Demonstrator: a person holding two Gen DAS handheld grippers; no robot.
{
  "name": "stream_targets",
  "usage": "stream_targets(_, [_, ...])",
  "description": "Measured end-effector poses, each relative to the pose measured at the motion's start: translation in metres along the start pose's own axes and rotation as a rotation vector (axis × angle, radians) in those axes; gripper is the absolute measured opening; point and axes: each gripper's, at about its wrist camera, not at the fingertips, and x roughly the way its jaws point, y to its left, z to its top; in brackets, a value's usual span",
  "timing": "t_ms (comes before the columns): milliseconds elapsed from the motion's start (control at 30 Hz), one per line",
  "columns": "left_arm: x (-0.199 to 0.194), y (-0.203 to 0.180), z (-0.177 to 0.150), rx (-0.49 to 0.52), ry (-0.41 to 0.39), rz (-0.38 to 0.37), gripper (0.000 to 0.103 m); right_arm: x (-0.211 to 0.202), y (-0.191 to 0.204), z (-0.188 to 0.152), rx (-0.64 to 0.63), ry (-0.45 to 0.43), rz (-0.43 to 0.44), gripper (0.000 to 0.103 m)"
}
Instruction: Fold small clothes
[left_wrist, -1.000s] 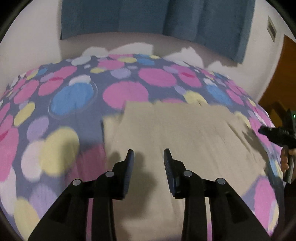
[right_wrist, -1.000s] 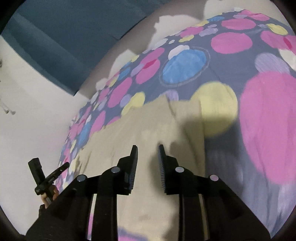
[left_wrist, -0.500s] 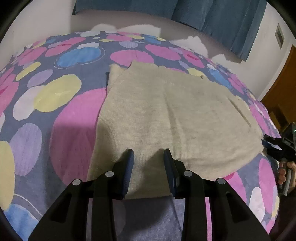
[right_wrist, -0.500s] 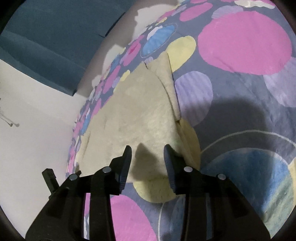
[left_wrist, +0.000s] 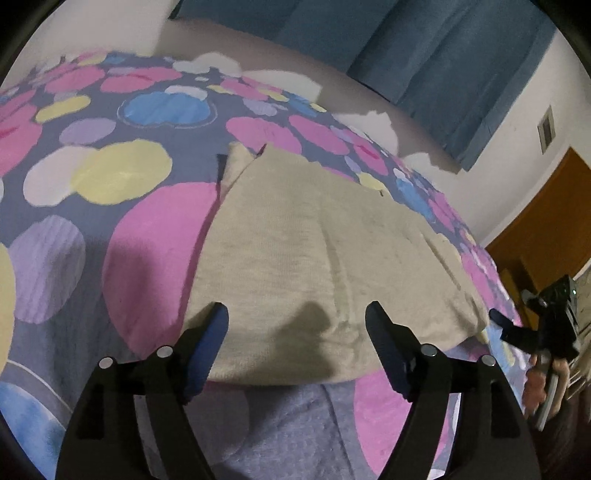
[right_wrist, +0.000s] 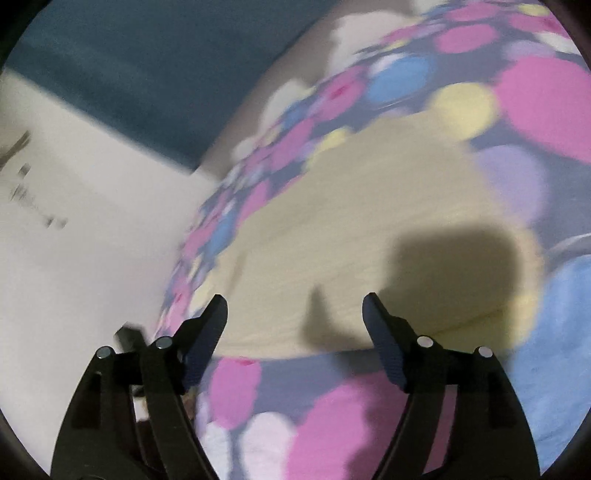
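Ahead of the left gripper, a bedspread (left_wrist: 122, 236) dotted pink, yellow and blue runs to a pale headboard (left_wrist: 280, 66), with blue curtains (left_wrist: 424, 55) beyond, a white wall (left_wrist: 517, 155) and a brown wooden door (left_wrist: 554, 221) to its right.

I look for words and numbers and find none I can read. The dark marks on the white wall (right_wrist: 33, 199) in my right view are too blurry to tell if they are letters.
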Motion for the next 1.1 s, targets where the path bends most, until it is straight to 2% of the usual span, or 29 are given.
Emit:
stream_targets(167, [-0.002,0.005,0.001,-0.032,-0.004,-0.029,0.077,0.051,0.027,-0.020,-0.042,0.116,0.086,0.081])
stream_targets(267, [-0.008,0.009,0.002,-0.057,-0.028,-0.051,0.077,0.082,0.010,-0.035,0.015,0.201,0.061,0.083])
stream_targets(333, [-0.012,0.014,0.004,-0.086,-0.048,-0.053,0.078,0.080,0.011,-0.038,-0.040,0.154,0.078,0.081])
stream_targets(467, [-0.012,0.030,0.007,-0.160,-0.038,-0.081,0.078,0.081,0.016,-0.044,-0.091,0.143,0.070,0.081])
stream_targets(600, [-0.008,0.039,0.010,-0.191,-0.019,-0.051,0.078,0.080,0.018,-0.046,-0.107,0.137,0.070,0.082])
stream_targets(800, [0.007,0.048,0.021,-0.199,0.067,-0.131,0.081,0.080,0.017,-0.047,-0.121,0.138,0.074,0.085])
stream_targets(1000, [0.034,0.053,0.045,-0.202,0.152,-0.209,0.081,0.080,0.019,-0.046,-0.128,0.137,0.079,0.087])
stream_targets(1100, [0.046,0.053,0.056,-0.202,0.163,-0.231,0.080,0.080,0.019,-0.047,-0.127,0.135,0.081,0.088])
